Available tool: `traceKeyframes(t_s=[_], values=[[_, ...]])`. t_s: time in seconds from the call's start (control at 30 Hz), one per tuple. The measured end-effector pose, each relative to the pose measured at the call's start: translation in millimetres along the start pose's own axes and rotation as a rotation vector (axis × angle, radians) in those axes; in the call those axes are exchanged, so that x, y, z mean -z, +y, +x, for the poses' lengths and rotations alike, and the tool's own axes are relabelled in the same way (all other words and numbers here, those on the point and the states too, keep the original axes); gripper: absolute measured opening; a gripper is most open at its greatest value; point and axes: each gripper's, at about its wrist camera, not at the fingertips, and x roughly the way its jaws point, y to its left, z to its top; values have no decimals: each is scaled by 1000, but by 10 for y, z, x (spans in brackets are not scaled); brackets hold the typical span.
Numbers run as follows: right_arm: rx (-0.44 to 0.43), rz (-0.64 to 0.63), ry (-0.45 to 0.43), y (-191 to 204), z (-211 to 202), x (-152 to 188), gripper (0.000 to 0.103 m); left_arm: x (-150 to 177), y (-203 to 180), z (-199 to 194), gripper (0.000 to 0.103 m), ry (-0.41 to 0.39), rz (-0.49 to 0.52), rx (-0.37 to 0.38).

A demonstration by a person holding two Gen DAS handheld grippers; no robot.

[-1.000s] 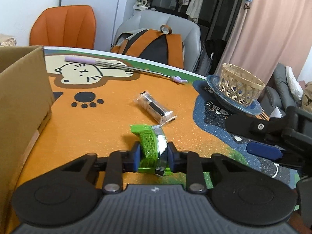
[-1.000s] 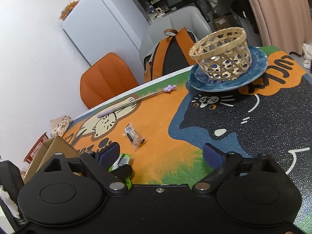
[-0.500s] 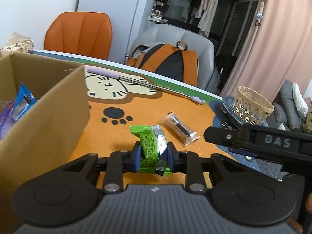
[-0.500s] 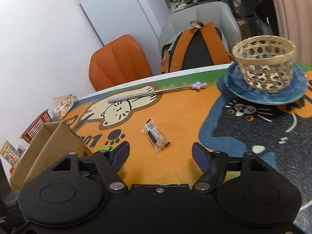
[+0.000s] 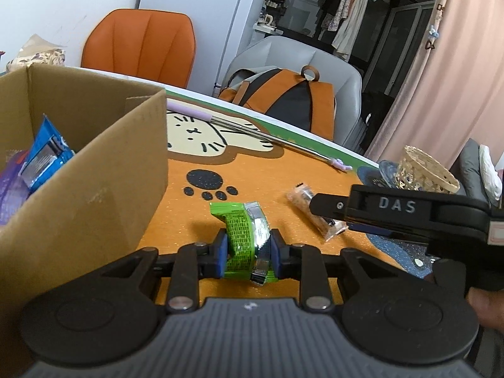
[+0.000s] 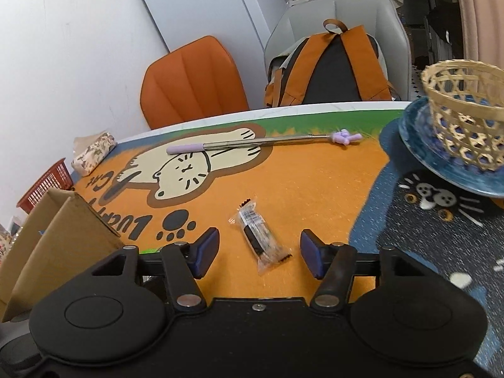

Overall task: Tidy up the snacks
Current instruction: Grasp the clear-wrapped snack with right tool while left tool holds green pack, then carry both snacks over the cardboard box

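My left gripper [image 5: 248, 252] is shut on a green snack packet [image 5: 242, 236] and holds it above the orange mat, just right of an open cardboard box [image 5: 94, 163] that holds a blue packet [image 5: 47, 154]. A clear-wrapped dark snack bar [image 6: 260, 241] lies on the mat; it also shows in the left wrist view [image 5: 310, 212]. My right gripper [image 6: 259, 252] is open, with its jaws on either side of the bar's near end. One of its fingers [image 5: 378, 209] crosses the left wrist view over the bar.
A wicker basket [image 6: 463, 104] sits on a blue plate [image 6: 419, 148] at the right. A purple-handled telescopic rod [image 6: 261, 141] lies across the far mat. Behind the table stand an orange chair [image 6: 192, 78] and a grey chair with an orange backpack [image 6: 330, 66].
My left gripper rose and shifted left with the green packet, bringing the box's inside into view. My right gripper moved left and forward until it straddles the snack bar.
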Motion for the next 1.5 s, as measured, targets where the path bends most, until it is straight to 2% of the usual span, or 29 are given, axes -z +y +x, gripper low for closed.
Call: traceKeyframes(t_s=[0.1,0.13,0.23,0.3,0.47,0.7,0.97,1.5], values=[[8,-26,9,41,83,-1,49,1,0,15,26,0,-2,3],[8,-25,21,40,111,2,40,2,-3,21,26,2,-5,4],[-14,2,52,14,108,15,21,2,-4,18,26,2,-8,6],[-43,31,65,-21,66,41,20,5,-7,-12,26,-1,-10,7],[-40,64,59,-53,-92,155,20,24,-45,-123,26,-11,-4,28],[-112,149,19,-78,-426,192,20,7,-153,-368,26,-45,5,52],[-119,131,-47,86,-712,93,20,-101,-210,-680,26,-103,6,71],[-197,36,-117,737,-1021,-25,20,-318,133,-1262,26,-223,-49,40]])
